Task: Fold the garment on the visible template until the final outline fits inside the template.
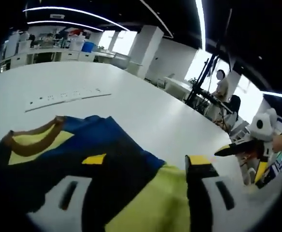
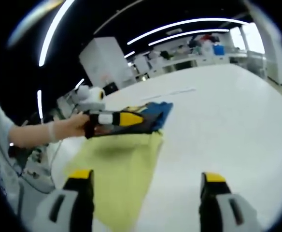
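Yellow and blue fabric, a soft garment (image 1: 107,169) with a brown-trimmed neckline, is seen spread on the white table (image 1: 131,96), directly under and ahead of the left gripper (image 1: 131,193). In the right gripper view the same garment (image 2: 126,159) lies ahead and to the left of the right gripper (image 2: 146,193), its blue part furthest away.

The right gripper's jaws are spread wide, with nothing between them; only the garment's yellow edge passes by the left-hand jaw. The left gripper (image 2: 117,119) is seen from outside in the right gripper view, laid against the garment where yellow meets blue; a hold on the cloth looks likely, but whether the jaws are closed on it cannot be told. In its own view the garment passes between and beneath the jaws.

A pale strip with marks (image 1: 66,96) lies on the table beyond the garment; a template outline cannot be made out for certain.

The fold is judged to be under way. To do it well, a second edge should be gripped by the right gripper level with the left, so both sides are lifted together. The cloth should be carried over low and laid down flat, edges aligned, wrinkles avoided. A one-sided pull would probably skew the garment.
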`<state>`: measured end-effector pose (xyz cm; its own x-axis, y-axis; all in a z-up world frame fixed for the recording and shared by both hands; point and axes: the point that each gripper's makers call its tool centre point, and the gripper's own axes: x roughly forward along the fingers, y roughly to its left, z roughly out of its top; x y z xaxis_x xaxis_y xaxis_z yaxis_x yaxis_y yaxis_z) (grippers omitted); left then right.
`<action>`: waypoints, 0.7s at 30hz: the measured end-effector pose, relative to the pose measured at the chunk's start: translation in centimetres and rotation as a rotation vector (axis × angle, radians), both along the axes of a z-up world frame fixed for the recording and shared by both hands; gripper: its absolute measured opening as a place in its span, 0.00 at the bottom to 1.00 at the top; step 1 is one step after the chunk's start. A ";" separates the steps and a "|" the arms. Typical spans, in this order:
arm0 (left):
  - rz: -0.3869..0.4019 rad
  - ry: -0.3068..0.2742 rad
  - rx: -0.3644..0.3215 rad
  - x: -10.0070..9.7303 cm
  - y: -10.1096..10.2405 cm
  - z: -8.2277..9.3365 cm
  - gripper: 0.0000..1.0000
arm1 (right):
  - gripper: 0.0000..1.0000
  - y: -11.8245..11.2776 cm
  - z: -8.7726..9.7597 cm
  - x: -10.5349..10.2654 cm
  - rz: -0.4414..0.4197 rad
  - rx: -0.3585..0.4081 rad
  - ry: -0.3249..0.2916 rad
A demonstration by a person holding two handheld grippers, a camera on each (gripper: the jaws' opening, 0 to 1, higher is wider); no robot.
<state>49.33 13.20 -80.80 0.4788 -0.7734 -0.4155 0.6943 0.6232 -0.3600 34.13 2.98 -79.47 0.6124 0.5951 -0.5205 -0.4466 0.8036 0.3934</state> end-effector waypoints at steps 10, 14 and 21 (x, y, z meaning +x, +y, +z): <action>0.047 -0.007 0.041 0.1 4.4 0.6 0.99 | 0.92 0.8 1.1 1.4 0.020 -0.002 -0.042; 0.052 -0.031 0.053 -0.3 5.9 1.6 0.99 | 0.91 1.0 1.6 1.8 0.028 -0.002 -0.054; 0.068 -0.050 0.048 -1.7 8.4 3.1 0.99 | 0.91 1.7 2.5 2.0 0.047 -0.007 -0.076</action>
